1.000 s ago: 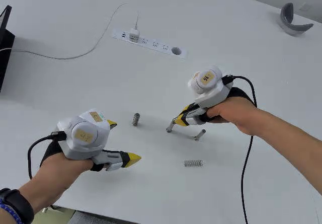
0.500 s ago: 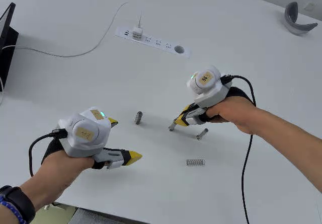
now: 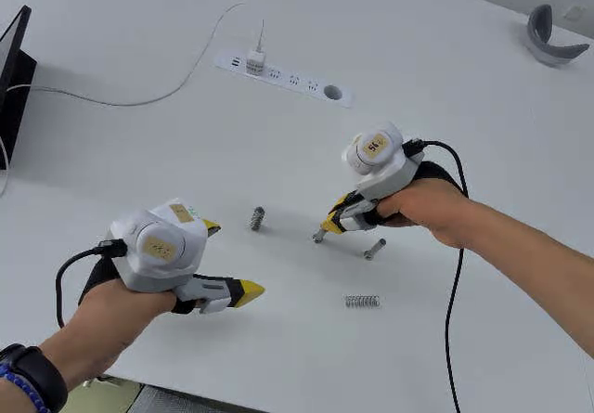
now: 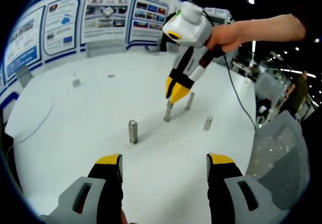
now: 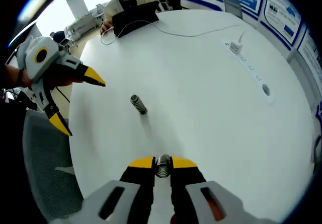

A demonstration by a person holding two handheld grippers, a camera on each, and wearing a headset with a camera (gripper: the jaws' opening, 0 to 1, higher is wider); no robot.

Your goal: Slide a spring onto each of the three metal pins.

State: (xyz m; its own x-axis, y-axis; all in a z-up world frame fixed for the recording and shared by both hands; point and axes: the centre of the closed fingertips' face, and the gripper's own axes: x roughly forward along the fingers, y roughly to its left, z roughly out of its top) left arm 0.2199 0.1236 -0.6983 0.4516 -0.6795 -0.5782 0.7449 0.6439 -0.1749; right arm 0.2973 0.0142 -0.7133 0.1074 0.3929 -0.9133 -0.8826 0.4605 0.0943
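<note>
Right tool point(image 3: 331, 225) pinched shut on spring point(image 5: 162, 166) over pin point(image 4: 166, 116) mid-frame, likely to thread it on; left tool point(image 4: 164, 159) wide open, empty, parked lower left.

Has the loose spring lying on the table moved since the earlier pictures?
No. The small loose metal spring keeps its place beside the bare metal pin.

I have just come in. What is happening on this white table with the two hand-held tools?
A person holds a pair of tongs in each hand at a white table. The right tongs are shut on a spring, at the top of the middle pin. The left tongs are open and hold nothing. The first pin already wears its own spring. The third pin is bare, and a loose spring lies near it on the table.
</note>
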